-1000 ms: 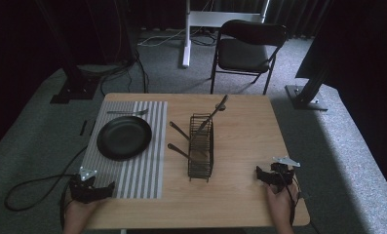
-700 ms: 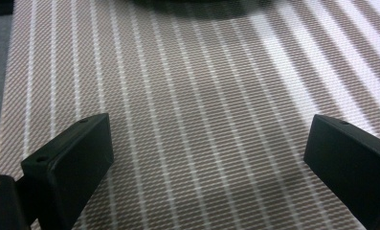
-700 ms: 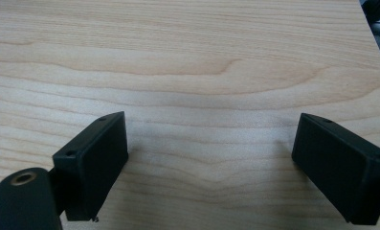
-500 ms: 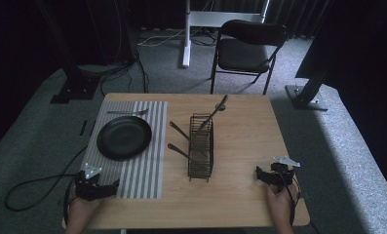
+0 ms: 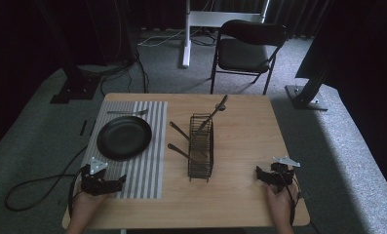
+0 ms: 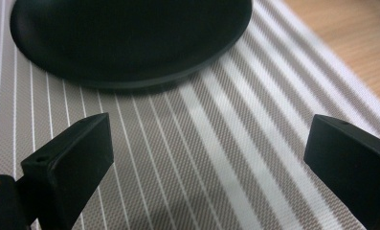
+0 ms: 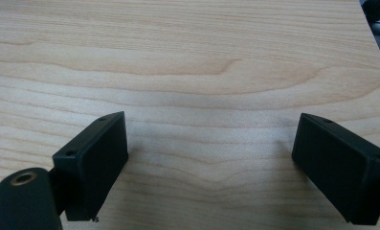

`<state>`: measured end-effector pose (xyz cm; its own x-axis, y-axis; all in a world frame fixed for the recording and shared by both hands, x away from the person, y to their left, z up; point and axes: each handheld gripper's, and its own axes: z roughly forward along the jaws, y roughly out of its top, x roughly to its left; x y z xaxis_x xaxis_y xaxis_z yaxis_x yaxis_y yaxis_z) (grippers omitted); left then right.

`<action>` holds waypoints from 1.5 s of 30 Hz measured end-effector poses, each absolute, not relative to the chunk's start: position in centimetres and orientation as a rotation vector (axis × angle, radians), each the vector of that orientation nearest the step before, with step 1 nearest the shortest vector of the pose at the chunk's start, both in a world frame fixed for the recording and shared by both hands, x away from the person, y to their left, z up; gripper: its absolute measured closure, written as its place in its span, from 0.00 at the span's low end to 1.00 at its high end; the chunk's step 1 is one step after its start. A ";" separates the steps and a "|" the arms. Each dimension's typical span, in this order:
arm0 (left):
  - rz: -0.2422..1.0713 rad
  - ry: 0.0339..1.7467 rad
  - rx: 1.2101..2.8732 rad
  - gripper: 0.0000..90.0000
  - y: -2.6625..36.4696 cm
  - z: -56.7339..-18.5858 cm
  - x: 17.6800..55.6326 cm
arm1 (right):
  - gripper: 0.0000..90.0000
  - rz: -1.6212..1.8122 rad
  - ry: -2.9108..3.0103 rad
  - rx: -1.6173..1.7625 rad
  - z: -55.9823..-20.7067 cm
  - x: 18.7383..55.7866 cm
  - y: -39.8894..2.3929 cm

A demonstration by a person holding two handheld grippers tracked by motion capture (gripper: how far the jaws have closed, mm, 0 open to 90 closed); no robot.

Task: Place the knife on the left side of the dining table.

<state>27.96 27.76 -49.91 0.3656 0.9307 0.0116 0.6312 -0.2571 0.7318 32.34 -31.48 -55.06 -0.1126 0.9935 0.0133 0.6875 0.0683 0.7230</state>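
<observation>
Black plate (image 5: 123, 138) on striped placemat (image 5: 132, 165), left half of wooden desk (image 5: 244, 141); fork (image 5: 127, 112) just beyond plate. Left gripper (image 5: 117, 181) near plate's front rim, over placemat, fingers (image 6: 68, 158) spread wide, grasping nothing. Right gripper (image 5: 258, 174) over bare desk at front right, fingers (image 7: 94, 153) likewise released. Wire rack (image 5: 201, 145) with utensils between.

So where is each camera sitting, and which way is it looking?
High view: above the person's side, looking forward and down on the table; both hands show, with the left tool and right tool.
Left gripper view: rides the left tool, looking along its open jaws at the striped mat and black plate.
Right gripper view: rides the right tool, jaws open over bare wood.
Shared: plate and mat appear in the high and left gripper views.
</observation>
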 end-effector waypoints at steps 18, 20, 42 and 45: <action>0.588 1.202 1.995 0.04 24.6 -46.3 29.8 | 0.12 0.806 1.856 1.664 -55.1 32.3 -31.5; 0.582 1.182 1.990 0.04 24.4 -45.9 29.9 | 0.12 0.807 1.856 1.664 -55.1 32.3 -31.5; 0.567 1.040 1.992 0.04 20.8 -42.1 32.8 | 0.12 0.807 1.856 1.664 -55.1 32.3 -31.5; 0.568 1.022 2.000 0.04 20.2 -41.7 33.2 | 0.12 0.807 1.856 1.664 -55.1 32.3 -31.5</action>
